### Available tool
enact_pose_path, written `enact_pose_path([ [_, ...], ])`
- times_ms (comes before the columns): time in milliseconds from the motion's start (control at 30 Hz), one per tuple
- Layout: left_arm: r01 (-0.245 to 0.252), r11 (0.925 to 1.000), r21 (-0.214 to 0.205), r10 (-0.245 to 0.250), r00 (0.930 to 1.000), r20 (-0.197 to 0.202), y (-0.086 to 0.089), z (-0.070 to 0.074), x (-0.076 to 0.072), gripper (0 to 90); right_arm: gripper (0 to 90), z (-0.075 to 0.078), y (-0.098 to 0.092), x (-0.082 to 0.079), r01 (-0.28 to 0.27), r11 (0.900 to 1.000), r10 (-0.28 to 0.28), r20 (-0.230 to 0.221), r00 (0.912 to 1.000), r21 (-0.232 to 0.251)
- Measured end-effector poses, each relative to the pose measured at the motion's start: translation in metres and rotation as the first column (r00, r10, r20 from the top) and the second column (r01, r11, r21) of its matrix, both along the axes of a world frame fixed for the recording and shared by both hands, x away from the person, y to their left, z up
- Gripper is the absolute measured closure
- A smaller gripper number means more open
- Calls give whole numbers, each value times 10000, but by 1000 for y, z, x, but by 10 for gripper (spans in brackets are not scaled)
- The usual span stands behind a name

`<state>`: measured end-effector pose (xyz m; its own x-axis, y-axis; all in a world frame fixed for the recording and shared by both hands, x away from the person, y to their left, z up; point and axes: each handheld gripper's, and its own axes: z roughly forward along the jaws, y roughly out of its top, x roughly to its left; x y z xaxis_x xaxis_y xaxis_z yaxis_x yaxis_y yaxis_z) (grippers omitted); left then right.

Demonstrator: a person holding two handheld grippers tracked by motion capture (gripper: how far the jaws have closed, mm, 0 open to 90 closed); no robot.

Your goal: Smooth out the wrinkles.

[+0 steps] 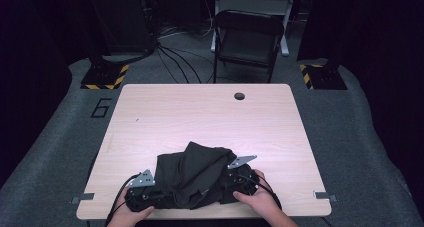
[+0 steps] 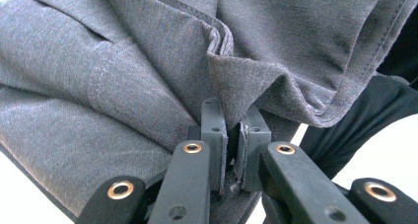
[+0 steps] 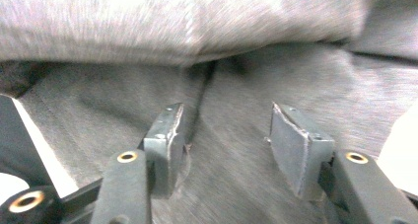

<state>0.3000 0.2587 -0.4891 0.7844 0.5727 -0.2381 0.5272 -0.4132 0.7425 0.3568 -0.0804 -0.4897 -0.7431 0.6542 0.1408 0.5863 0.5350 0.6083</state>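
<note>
Two hands are coming in at the near edge of the table (image 1: 200, 107), each holding one gripper, and one dark grey garment (image 1: 192, 174) is lying bunched between them. The left hand (image 1: 131, 214) is holding the left gripper (image 2: 233, 135), whose jaws are pressed nearly together and pinching a fold of the garment (image 2: 148, 61) near a stitched hem. The right hand (image 1: 257, 197) is holding the right gripper (image 3: 224, 135), whose jaws are standing apart with the garment (image 3: 236, 174) lying between them, the pads not pressing on it. The cloth is sitting on the near half of the single wooden table, heaped up against both grippers. One black folding chair (image 1: 248, 37) is standing beyond the far edge.
</note>
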Motion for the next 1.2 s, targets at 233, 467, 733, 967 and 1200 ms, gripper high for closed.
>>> enact_pose_path([
  [233, 52, 9999, -140, -54, 9999, -86, 2, 9, -9, 688, 484, 20, -12, -5, 234, 9997, -235, 270, 9994, 35],
  [467, 20, 9988, -492, -19, 10000, 14, 13, 29, -16, 520, 470, 57, -3, -12, -83, 9975, 4, 1128, 9936, 695],
  [733, -843, 9945, -623, 851, 9963, 113, 13, 48, 2, 438, 445, 67, 37, -16, -969, 9920, 838, 1517, 9849, 810],
  [967, -941, 9933, -671, 939, 9956, -57, -12, 44, 30, 386, 442, 54, 56, -10, -1372, 9898, 1320, 1165, 9844, 375],
  [1200, -678, 9971, -352, 674, 9976, -134, -19, 32, 33, 572, 444, 37, 50, -12, -1507, 9886, 1496, 980, 9839, 35],
])
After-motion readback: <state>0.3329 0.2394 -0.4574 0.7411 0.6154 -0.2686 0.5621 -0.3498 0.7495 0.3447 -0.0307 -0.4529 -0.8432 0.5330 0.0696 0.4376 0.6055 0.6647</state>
